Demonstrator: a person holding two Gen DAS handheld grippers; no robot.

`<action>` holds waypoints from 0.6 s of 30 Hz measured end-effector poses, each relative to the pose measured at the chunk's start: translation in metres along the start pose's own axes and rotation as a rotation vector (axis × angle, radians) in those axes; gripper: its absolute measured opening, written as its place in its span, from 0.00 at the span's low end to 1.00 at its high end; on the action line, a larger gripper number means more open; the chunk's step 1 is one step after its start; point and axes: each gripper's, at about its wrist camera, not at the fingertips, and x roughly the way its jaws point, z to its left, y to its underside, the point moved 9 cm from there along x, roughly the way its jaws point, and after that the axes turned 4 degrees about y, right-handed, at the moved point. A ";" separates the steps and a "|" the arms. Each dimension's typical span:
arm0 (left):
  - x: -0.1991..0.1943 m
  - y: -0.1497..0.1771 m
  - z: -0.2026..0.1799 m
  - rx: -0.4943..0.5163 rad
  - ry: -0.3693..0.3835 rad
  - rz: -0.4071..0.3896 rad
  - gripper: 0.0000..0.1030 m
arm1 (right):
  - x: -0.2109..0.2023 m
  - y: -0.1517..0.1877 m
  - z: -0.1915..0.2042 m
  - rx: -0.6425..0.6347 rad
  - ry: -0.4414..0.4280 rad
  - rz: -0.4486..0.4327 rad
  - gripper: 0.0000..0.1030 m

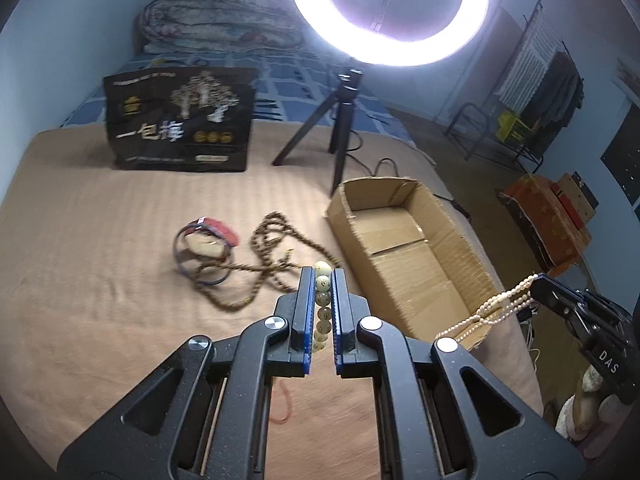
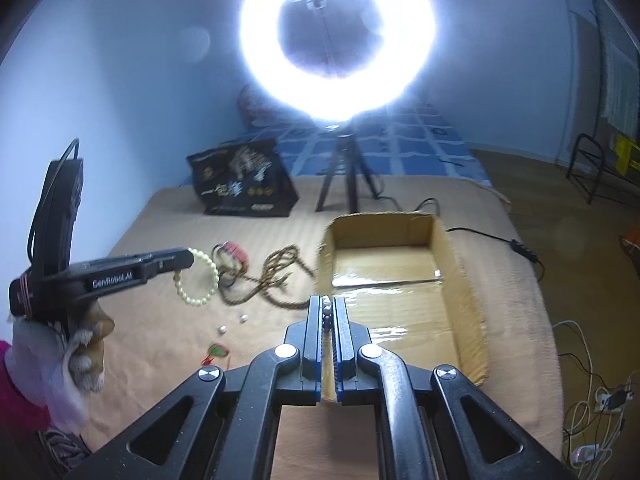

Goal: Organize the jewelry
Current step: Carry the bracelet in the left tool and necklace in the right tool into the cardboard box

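My left gripper is shut on a cream bead bracelet, held above the tan bedspread; from the right wrist view the bracelet hangs from that gripper. My right gripper is shut on a pearl necklace over the near left edge of the open cardboard box; the left wrist view shows the necklace dangling from it by the box. A long brown bead strand and a red-and-blue bangle set lie on the bed.
A ring light on a black tripod and a black printed bag stand behind the jewelry. Two loose pearls and a red-green trinket lie on the spread. Cables run off the bed's right edge.
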 end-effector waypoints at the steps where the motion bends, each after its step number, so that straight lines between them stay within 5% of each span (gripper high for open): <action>1: 0.003 -0.003 -0.007 0.008 0.007 -0.001 0.05 | 0.000 -0.002 -0.006 0.011 0.006 -0.002 0.01; 18: 0.071 -0.028 -0.070 0.067 0.051 0.030 0.05 | 0.024 0.002 -0.064 0.081 0.081 0.049 0.01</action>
